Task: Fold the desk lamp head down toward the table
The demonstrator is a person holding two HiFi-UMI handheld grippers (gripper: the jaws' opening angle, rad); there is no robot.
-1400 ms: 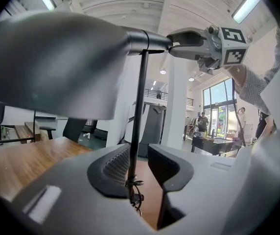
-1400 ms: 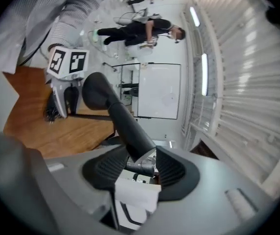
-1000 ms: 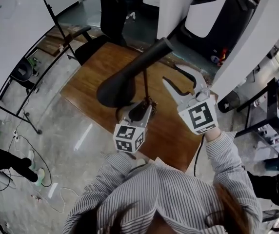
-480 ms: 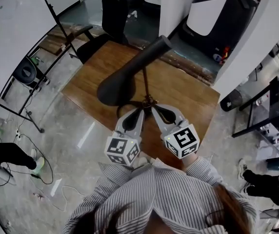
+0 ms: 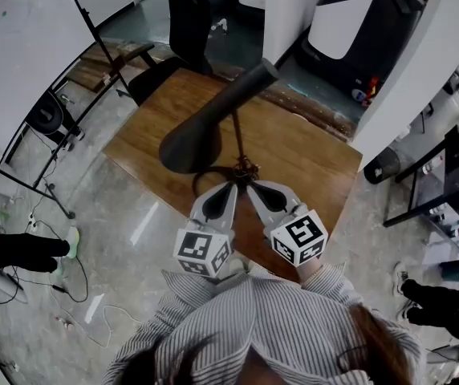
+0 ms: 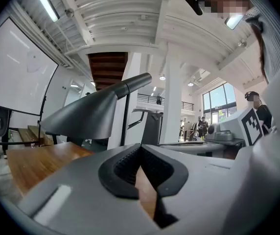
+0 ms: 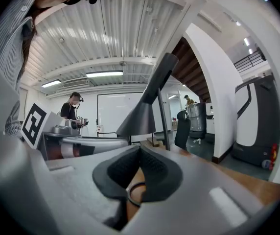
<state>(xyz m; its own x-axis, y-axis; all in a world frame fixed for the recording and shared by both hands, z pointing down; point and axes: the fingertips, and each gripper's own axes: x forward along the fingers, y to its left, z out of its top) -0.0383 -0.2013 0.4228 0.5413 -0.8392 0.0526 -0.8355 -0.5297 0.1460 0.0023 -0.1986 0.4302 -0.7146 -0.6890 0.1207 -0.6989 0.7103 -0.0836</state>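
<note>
Nearest the person, the left gripper (image 5: pixel 229 186) and right gripper (image 5: pixel 253 188) sat side by side, each with jaws pressed together on nothing. They were off the stem (image 5: pixel 237 139), probably because it needed no holding. Beyond, over the table (image 5: pixel 310 155), the lamp head (image 5: pixel 201 131) slanted mouth-down.

Desk lamp (image 5: pixel 196 137) stands on table (image 5: pixel 314 167), behind left gripper (image 5: pixel 229 186) and right gripper (image 5: pixel 253 188).

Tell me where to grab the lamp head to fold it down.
Probably take the slim rear tube of the lamp head, behind the stem, coming from the right side. It looks narrow enough for jaws; the shade end flares too wide.
</note>
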